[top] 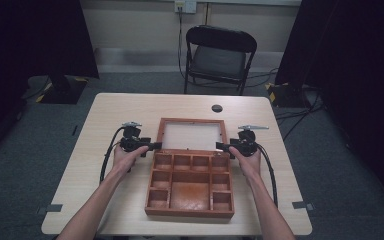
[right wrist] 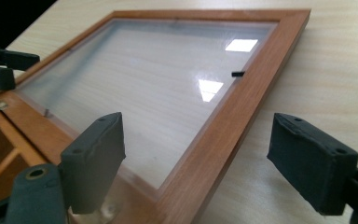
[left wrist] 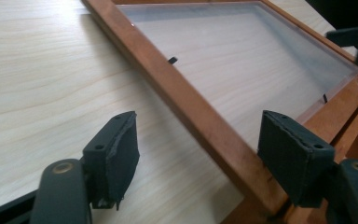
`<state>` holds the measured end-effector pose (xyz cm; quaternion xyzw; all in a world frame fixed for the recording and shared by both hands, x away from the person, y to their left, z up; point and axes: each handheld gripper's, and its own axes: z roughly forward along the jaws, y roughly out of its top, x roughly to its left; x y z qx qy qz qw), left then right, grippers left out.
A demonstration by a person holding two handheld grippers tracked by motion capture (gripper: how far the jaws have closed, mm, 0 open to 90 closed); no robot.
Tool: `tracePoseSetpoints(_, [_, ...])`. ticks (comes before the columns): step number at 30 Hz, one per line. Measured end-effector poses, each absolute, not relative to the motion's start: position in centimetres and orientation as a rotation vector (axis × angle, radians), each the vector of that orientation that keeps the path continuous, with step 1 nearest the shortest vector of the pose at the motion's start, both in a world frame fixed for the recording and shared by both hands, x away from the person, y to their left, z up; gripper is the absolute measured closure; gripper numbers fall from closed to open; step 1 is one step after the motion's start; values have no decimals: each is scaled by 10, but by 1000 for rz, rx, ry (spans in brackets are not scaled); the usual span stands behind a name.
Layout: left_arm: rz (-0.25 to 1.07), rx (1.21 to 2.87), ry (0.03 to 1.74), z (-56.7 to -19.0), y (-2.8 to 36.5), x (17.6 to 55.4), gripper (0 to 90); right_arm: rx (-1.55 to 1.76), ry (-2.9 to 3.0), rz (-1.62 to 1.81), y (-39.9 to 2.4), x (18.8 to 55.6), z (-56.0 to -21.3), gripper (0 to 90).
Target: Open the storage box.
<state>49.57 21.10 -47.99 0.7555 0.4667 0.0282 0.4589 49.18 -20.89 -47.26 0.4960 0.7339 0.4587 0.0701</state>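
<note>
The reddish-brown wooden compartment box (top: 190,185) sits mid-table, its glass-paned lid (top: 192,136) laid flat on the far side; left gripper (top: 152,146) and right gripper (top: 222,147) straddle the lid's side rails, released, probably having just let it go.

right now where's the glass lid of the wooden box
In the high view the glass lid lies open flat on the table, behind the compartment tray, between the two hand-held grippers.

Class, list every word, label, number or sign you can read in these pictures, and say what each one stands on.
None: no readable text on the box, its glass lid, the table or the chair.
The wall socket is too small and blurred to read.
</note>
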Motion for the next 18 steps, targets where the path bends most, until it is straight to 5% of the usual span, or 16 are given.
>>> tracePoseSetpoints(18, [292,1984,1171,-465,261,446,222,1449,2208,1241,-259,424,-454,152])
